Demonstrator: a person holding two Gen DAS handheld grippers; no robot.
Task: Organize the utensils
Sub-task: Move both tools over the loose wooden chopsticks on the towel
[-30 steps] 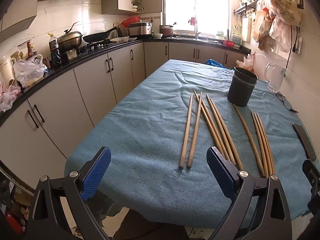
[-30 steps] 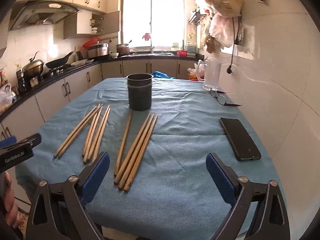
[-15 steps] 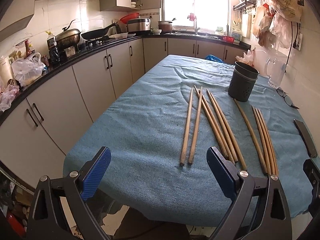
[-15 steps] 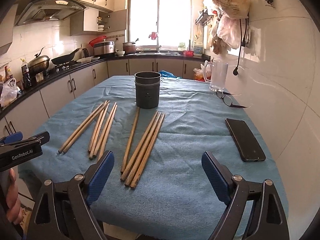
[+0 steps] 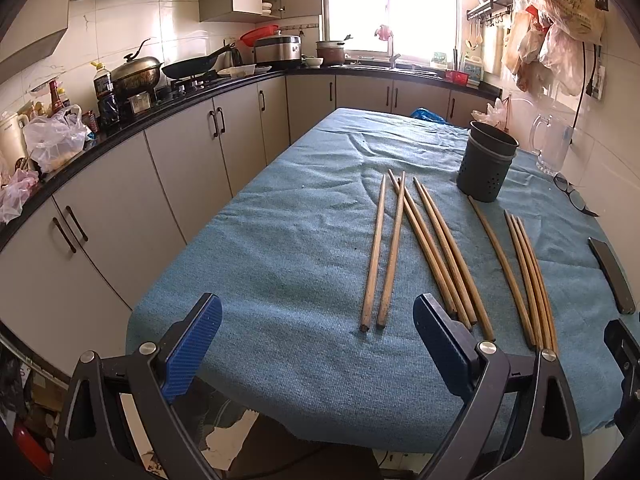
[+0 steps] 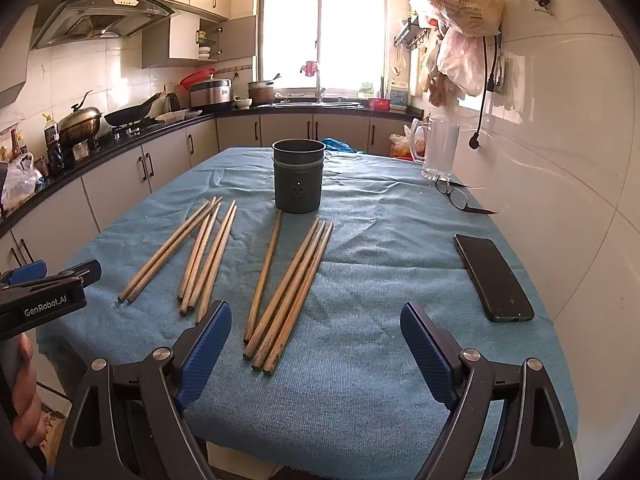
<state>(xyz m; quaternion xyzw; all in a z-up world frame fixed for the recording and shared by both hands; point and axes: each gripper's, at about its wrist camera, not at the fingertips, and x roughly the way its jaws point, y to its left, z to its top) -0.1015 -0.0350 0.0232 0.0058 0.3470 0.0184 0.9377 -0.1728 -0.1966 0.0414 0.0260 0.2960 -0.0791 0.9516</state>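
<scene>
Several wooden chopsticks lie in loose groups on the blue cloth-covered table (image 5: 280,264): a left pair (image 5: 384,248), a middle bunch (image 5: 440,252), and a right bunch (image 5: 528,276). In the right wrist view the right bunch (image 6: 292,284) lies just ahead of my right gripper. A dark perforated utensil holder (image 6: 298,176) stands upright behind them; it also shows in the left wrist view (image 5: 486,162). My left gripper (image 5: 316,344) is open and empty at the table's near edge. My right gripper (image 6: 316,350) is open and empty, its fingers above the near ends of the chopsticks.
A black phone (image 6: 492,276) lies at the table's right side, with glasses (image 6: 460,198) and a clear pitcher (image 6: 440,152) behind it by the tiled wall. Kitchen counters with pots run along the left (image 5: 140,76). The left gripper shows in the right view (image 6: 44,292).
Both grippers have moved forward and slightly up toward the table; the chopsticks and holder appear closer. Nothing on the table has moved.
</scene>
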